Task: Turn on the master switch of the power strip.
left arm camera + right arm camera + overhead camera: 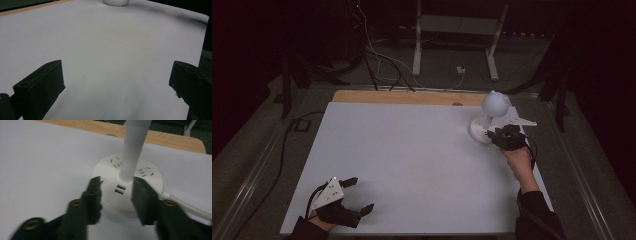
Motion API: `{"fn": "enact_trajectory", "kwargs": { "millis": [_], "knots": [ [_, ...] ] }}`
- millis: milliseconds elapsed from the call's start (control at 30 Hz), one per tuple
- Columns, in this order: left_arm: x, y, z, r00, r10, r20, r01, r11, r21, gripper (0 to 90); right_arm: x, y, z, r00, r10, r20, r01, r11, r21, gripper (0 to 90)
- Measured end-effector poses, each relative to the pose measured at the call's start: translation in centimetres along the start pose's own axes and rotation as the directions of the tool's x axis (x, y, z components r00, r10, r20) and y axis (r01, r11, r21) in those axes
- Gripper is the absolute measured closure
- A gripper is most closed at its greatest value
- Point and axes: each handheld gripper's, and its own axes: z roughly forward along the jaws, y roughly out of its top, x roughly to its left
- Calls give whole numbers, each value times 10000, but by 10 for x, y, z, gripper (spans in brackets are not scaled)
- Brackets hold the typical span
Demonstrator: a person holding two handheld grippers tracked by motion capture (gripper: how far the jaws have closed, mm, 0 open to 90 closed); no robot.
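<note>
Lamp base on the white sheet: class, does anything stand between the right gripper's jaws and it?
Nothing visible does. The right gripper hangs just over the lamp base, its jaws apart and astride the two USB ports, close before the white stem.

There are no words, numbers or brand names to read anywhere. The round white lamp base (pixel 130 187) has little plug slots and two small ports on top, but no letters show on it.
</note>
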Motion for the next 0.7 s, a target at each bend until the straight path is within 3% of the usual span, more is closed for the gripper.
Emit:
{"fn": "enact_trajectory", "kwargs": {
  "millis": [33, 67, 133, 167, 200, 367, 533, 700],
  "knots": [
    [0, 0, 0, 10000, -9, 3, 9, 10000, -12, 2, 1, 0, -1, 10000, 47, -23, -47, 10000, 32, 507],
    [0, 0, 0, 10000, -9, 3, 9, 10000, -12, 2, 1, 0, -1, 10000, 47, -23, -47, 10000, 32, 507],
    [0, 0, 0, 10000, -10, 3, 10, 10000, -26, 2, 1, 0, -3, 9998, 200, 3, -200, 9998, 70, 337],
    [0, 0, 0, 10000, -18, 2, 18, 10000, -25, 2, 1, 0, -3, 9998, 200, 3, -200, 9998, 70, 337],
    [0, 0, 0, 10000, -30, -7, 30, 10000, -26, 2, 1, 0, -4, 9995, 318, -90, -317, 9995, 94, 232],
    [0, 0, 0, 10000, -24, -10, 24, 10000, -29, 2, 3, -1, -5, 9971, 364, -669, -338, 9987, 386, 53],
    [0, 0, 0, 10000, -18, -22, 18, 10000, -6, 2, 9, 0, -10, 9925, 303, -1185, -244, 9984, 512, 0],
    [0, 0, 0, 10000, -13, -20, 13, 10000, -21, 2, 17, 0, -16, 9912, -25, -1322, 110, 9979, 634, 0]
  ]
}}
